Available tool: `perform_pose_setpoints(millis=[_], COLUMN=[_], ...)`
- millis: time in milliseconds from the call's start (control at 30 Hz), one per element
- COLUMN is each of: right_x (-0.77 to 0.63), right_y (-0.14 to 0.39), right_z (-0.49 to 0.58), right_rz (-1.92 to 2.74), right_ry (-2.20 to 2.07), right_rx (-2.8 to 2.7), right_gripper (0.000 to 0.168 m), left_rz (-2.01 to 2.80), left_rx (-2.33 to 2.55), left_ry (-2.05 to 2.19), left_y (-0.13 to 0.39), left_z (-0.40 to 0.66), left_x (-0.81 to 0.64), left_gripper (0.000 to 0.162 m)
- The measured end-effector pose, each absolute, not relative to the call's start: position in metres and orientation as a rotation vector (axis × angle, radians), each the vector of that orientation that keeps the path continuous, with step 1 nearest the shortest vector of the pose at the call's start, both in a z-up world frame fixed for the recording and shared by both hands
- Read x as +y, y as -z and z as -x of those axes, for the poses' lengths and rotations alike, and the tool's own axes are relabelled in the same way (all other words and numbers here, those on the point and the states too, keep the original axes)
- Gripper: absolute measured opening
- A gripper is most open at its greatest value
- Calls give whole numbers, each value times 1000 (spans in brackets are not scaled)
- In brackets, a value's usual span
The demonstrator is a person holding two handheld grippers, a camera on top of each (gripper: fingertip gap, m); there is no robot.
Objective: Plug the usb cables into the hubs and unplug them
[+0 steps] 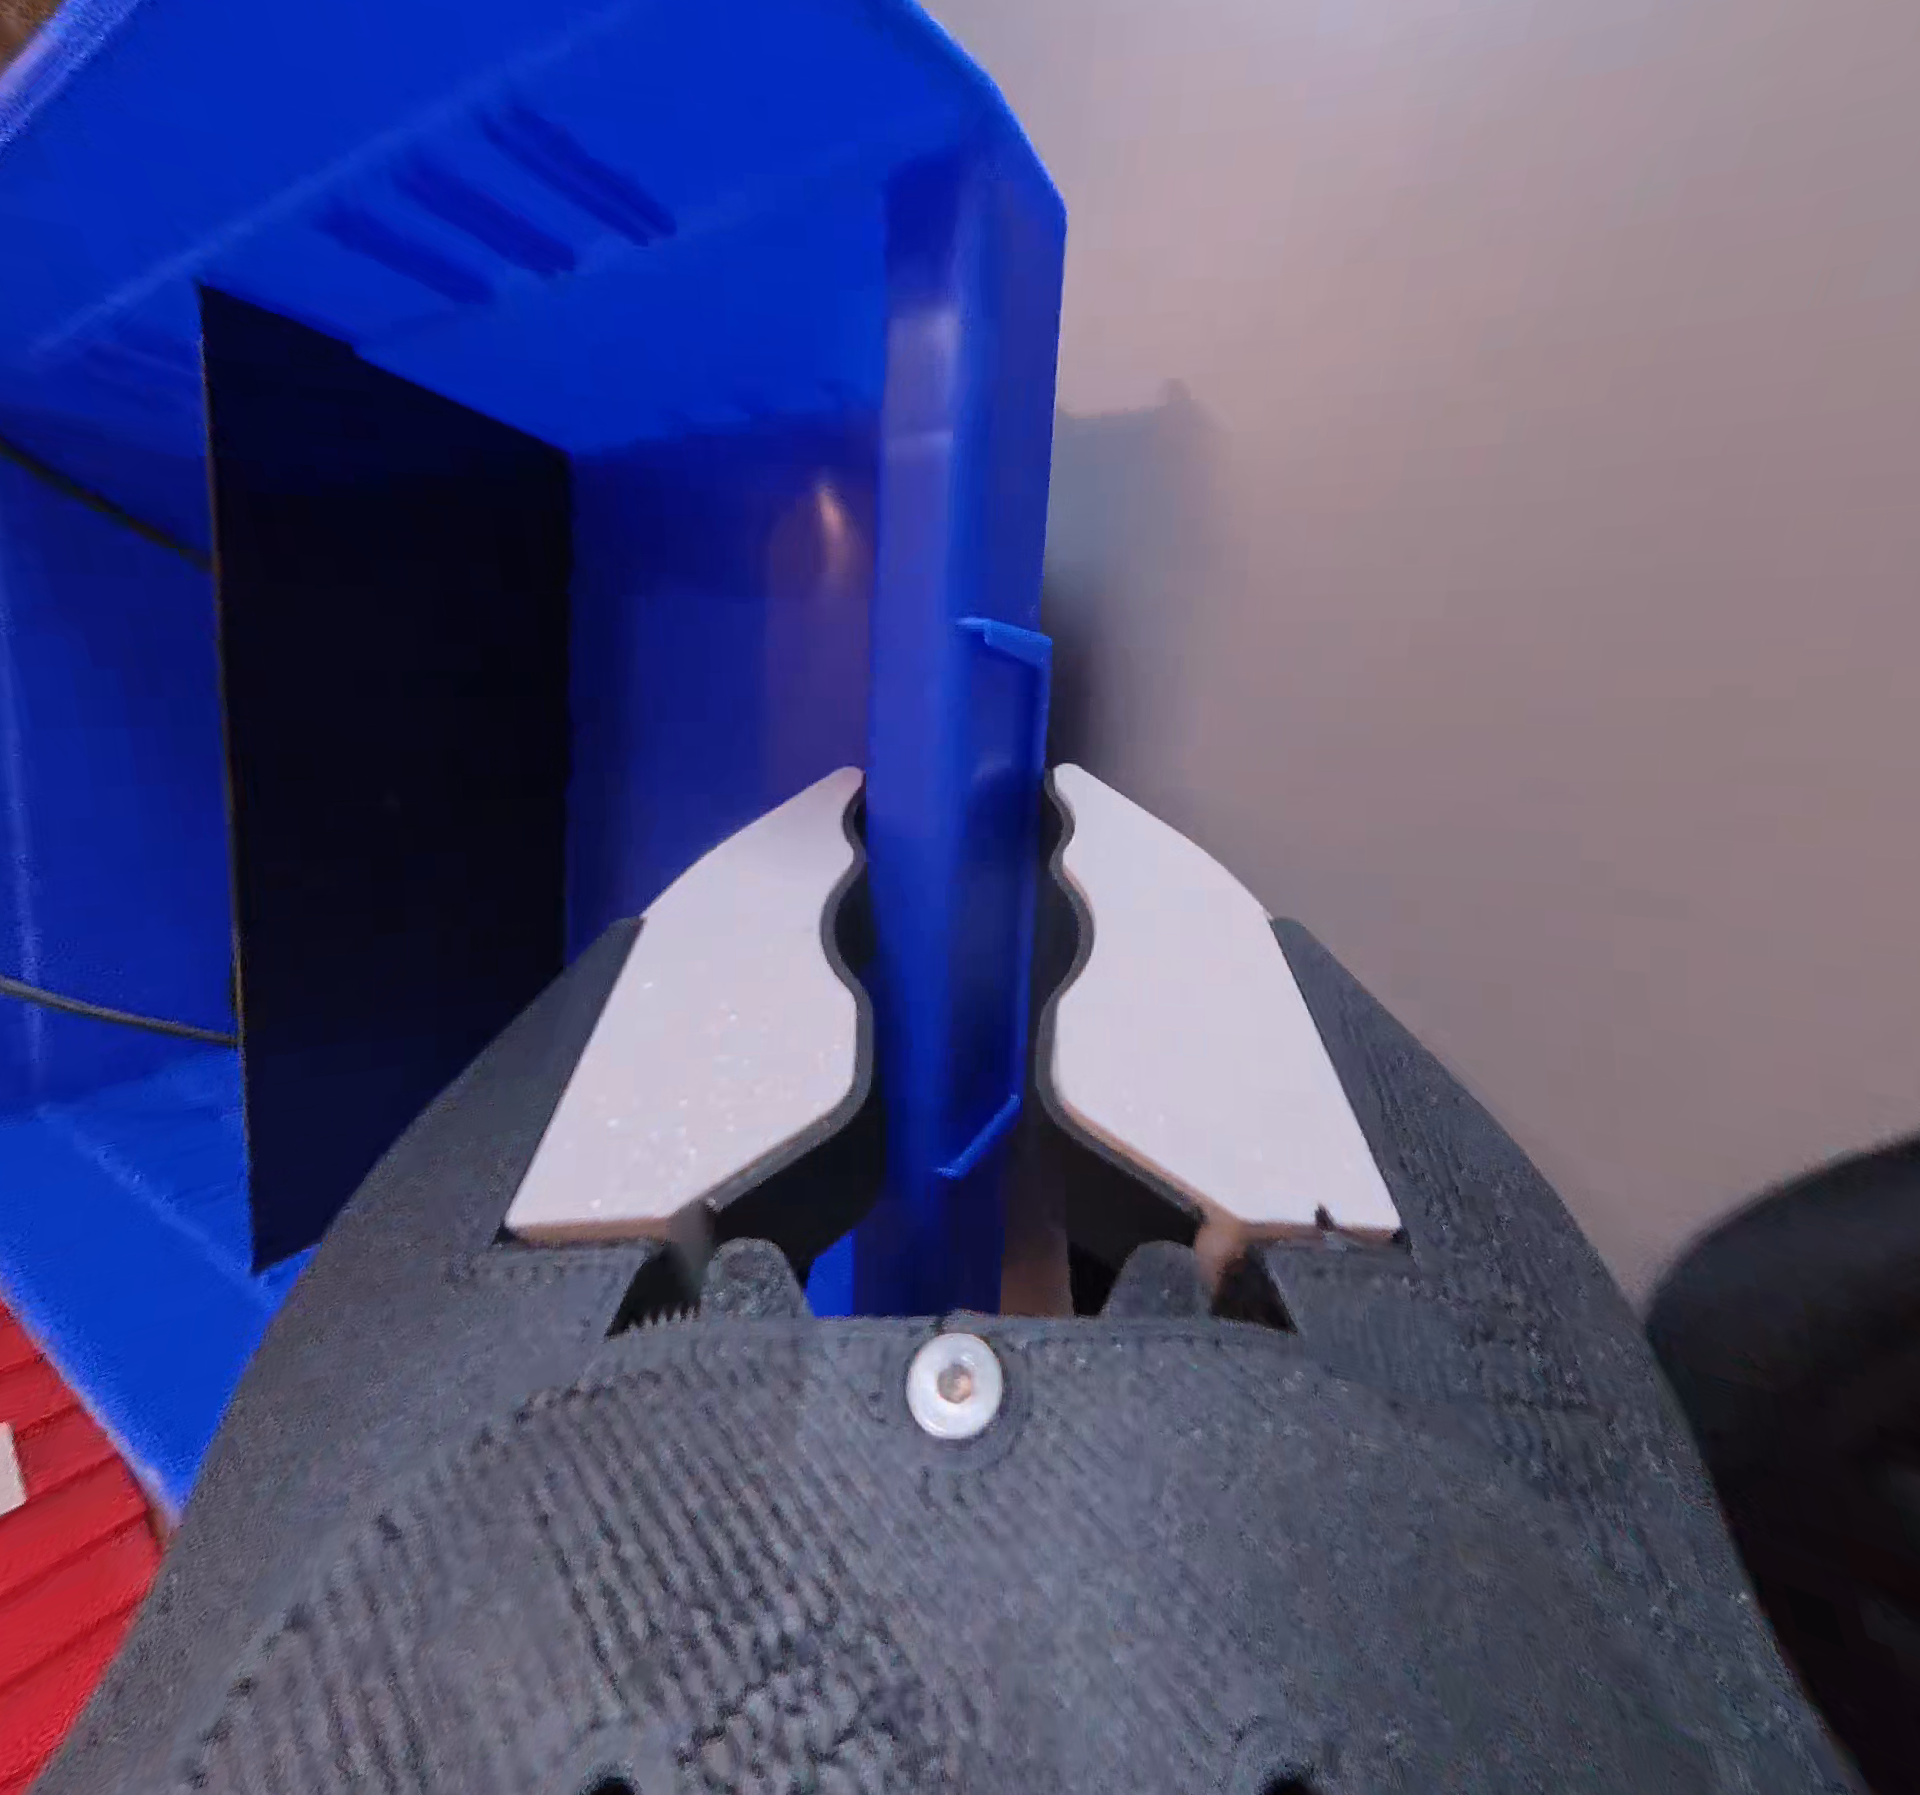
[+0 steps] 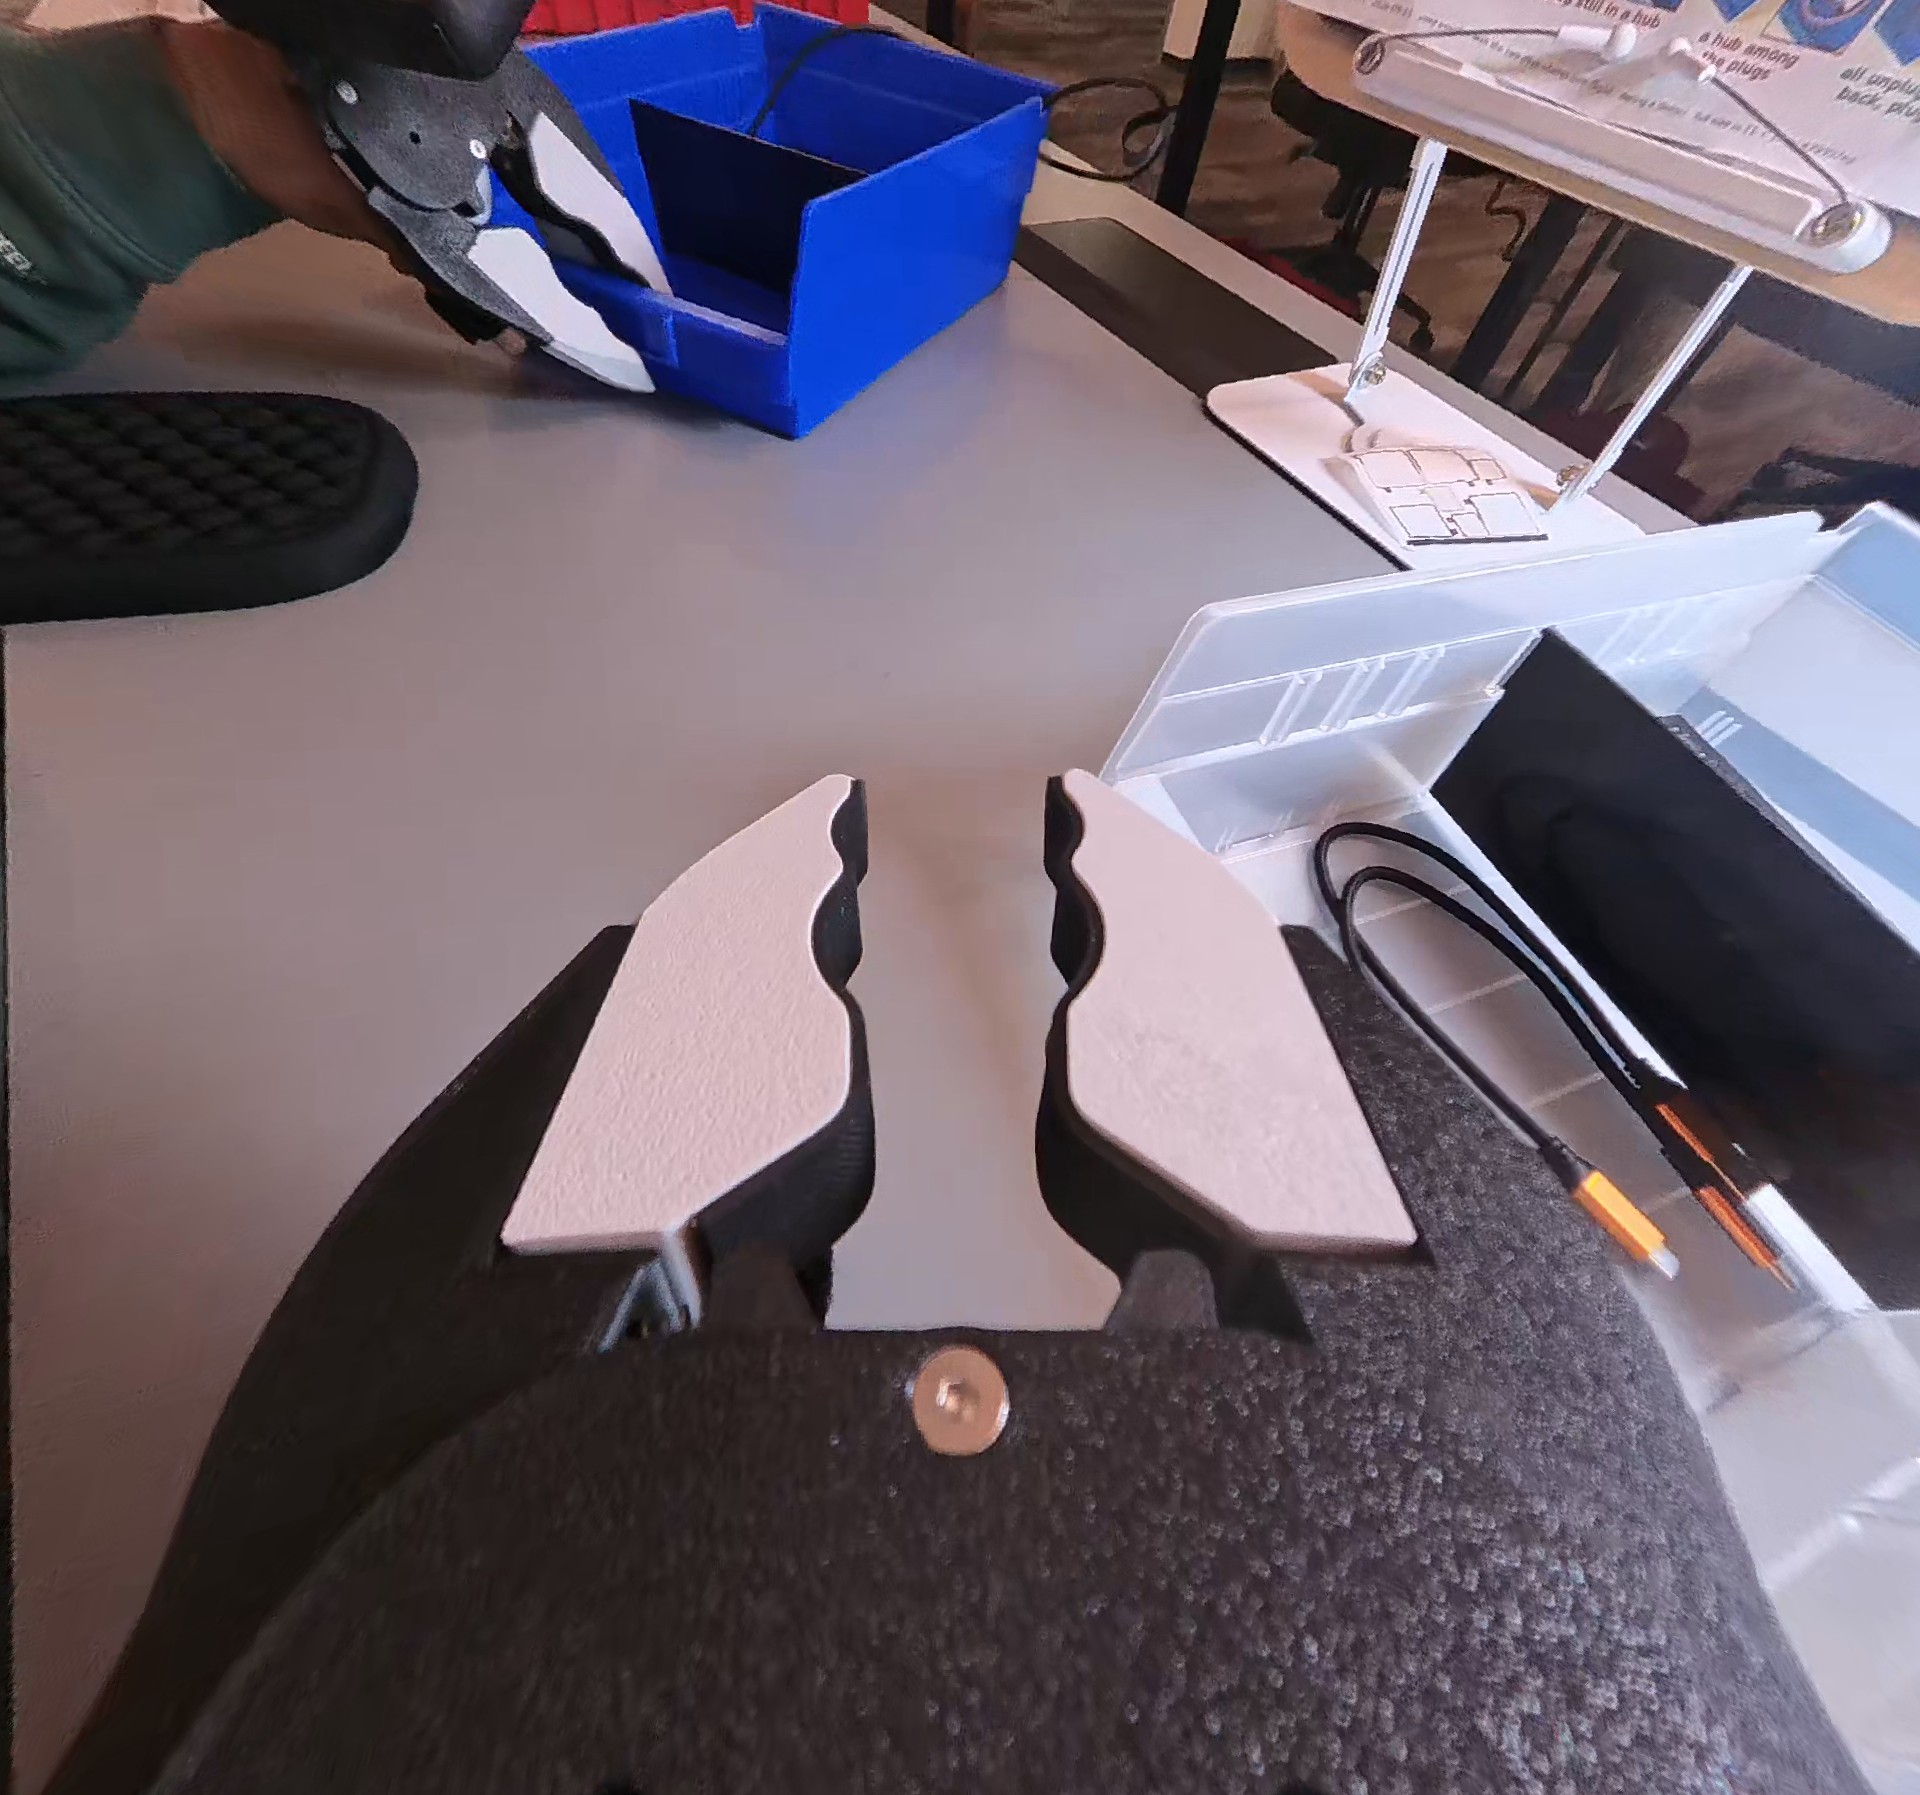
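The left tongs (image 1: 951, 945) straddle the side wall of the blue bin (image 1: 966, 540), one finger inside and one outside, pinching that wall or very nearly so. The right tongs (image 2: 954, 997) are spread over bare surface (image 2: 623, 654), holding nothing.

Judged from this, the plugging has not begun. The cable (image 2: 1496, 1007) lies just right of the right tongs in a clear tray (image 2: 1351, 665), both its orange plugs free. No hub is plainly visible; a thin black lead runs into the blue bin ahead of the left tongs, so one may sit there behind the dark divider (image 1: 395, 758). All plugging and unplugging looks still ahead.

The cable is thin, black and looped, with slim hard orange-and-metal ends. The tray is glossy, ribbed, see-through plastic with a matte black box (image 2: 1683, 914) in it. The bin is stiff moulded plastic with slots and a small clip. The tongs have rough printed black bodies and pale, wavy-edged plates. The surface is smooth grey.
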State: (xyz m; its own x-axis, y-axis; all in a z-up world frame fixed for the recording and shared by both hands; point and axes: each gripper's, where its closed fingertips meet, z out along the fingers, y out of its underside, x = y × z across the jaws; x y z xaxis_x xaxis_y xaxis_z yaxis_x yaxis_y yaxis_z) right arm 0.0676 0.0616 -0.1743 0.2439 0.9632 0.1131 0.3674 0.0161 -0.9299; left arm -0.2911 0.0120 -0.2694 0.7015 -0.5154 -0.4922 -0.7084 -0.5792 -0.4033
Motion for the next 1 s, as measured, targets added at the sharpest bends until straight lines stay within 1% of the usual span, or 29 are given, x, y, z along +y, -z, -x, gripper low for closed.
perform_pose_setpoints(millis=[133, 167, 200, 233, 300, 367, 400, 433, 500, 567, 600, 667, 733, 800, 833, 867, 933, 1000], right_x=[55, 53, 52, 51, 46, 41, 38, 35, 29, 23, 20, 16, 13, 11, 11, 11, 12, 11], right_y=[177, 176, 174, 172, 168, 164, 162, 160, 157, 155, 155, 154, 155, 157, 158, 160, 163, 165], right_z=[-72, -72, -72, -71, -68, -66, -64, -63, -58, -54, -53, -52, -53, -54, -54, -54, -53, -52], right_rz=[1528, 1526, 1521, 1514, 1498, 1475, 1465, 1457, 1444, 1433, 1429, 1421, 1421, 1426, 1430, 1435, 1449, 1458], right_ry=[-792, -806, -823, -841, -870, -880, -883, -889, -910, -931, -934, -926, -928, -944, -956, -967, -983, -993], right_rx=[-1290, -1284, -1276, -1267, -1257, -1260, -1263, -1268, -1273, -1280, -1285, -1293, -1297, -1294, -1292, -1290, -1290, -1298], right_gripper=[32, 32, 32, 32, 31, 31, 31, 30, 30, 30, 30, 30, 30, 30, 30, 30, 29, 29], left_rz=[2375, 2372, 2353, 2357, 2307, 2174, 2130, 2122, 2185, 2342, 2431, 2575, 2717, 2823, 2856, 2865, 2841, 2765], left_rx=[1000, 1004, 978, 955, 930, 867, 796, 730, 602, 461, 390, 249, 170, 138, 142, 162, 240, 284], left_ry=[-330, -283, -268, -257, -183, -18, 6, -7, -68, 15, 94, 206, 143, 78, 127, 163, 108, 47], left_y=[270, 266, 257, 250, 226, 182, 161, 146, 136, 156, 173, 207, 240, 266, 276, 281, 277, 256], left_z=[261, 257, 257, 261, 259, 249, 256, 270, 310, 343, 355, 373, 394, 406, 400, 395, 395, 398], left_x=[-20, -24, -24, -24, -22, -9, 5, 21, 62, 98, 112, 133, 140, 140, 138, 138, 142, 147], left_gripper=[28, 32, 43, 50, 46, 38, 33, 31, 31, 38, 44, 51, 56, 57, 54, 47, 45, 42])
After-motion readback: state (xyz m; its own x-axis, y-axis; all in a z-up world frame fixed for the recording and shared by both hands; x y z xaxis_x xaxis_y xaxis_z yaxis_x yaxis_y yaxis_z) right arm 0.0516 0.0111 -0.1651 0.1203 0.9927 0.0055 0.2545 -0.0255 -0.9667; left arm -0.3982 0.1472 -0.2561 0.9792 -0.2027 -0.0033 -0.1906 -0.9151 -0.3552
